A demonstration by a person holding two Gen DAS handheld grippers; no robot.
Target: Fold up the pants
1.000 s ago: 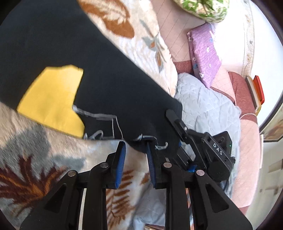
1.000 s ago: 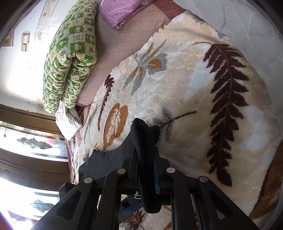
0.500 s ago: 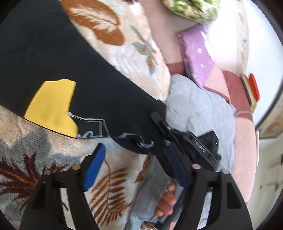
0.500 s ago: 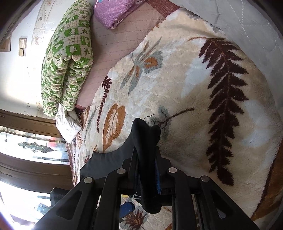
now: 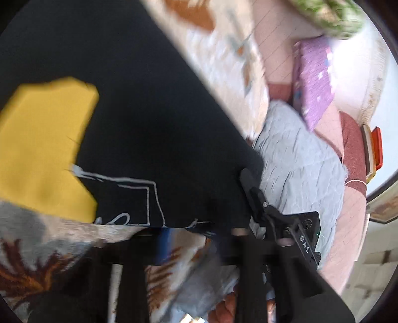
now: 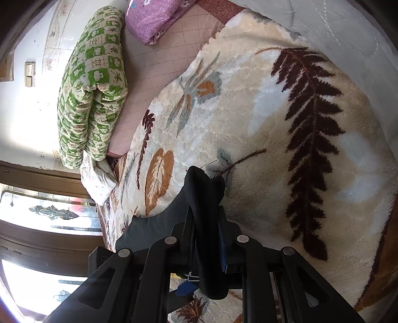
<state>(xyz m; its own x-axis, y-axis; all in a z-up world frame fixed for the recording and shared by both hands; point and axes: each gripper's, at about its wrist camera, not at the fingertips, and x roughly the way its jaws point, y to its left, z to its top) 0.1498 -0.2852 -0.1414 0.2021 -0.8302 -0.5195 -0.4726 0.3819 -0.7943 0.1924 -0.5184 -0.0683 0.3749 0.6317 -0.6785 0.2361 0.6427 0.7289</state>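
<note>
The black pants (image 5: 149,111) lie spread on a leaf-patterned blanket (image 5: 44,238). They carry a yellow patch (image 5: 42,139) and a white outline print (image 5: 149,193) near the edge facing me. My left gripper (image 5: 194,236) is blurred by motion at that edge. Its jaws are closing, with the hem and a bit of white cord between the pads. My right gripper (image 6: 206,223) is shut on a bunched fold of the black pants (image 6: 204,188), lifted a little off the blanket. In the left wrist view the right gripper (image 5: 248,179) holds the pants' right corner.
A green checked quilt (image 6: 92,87) and a purple pillow (image 6: 154,20) lie at the bed's far end on a pink sheet (image 6: 159,62). A grey quilt (image 5: 298,161) borders the blanket. Bright windows (image 6: 37,213) stand beyond the bed. A hand's fingers (image 5: 223,308) show below.
The left gripper's jaws spread wide half a second ago and have narrowed again at the pants' near edge, with the view now blurred. The right gripper keeps its hold, hardly moved.
</note>
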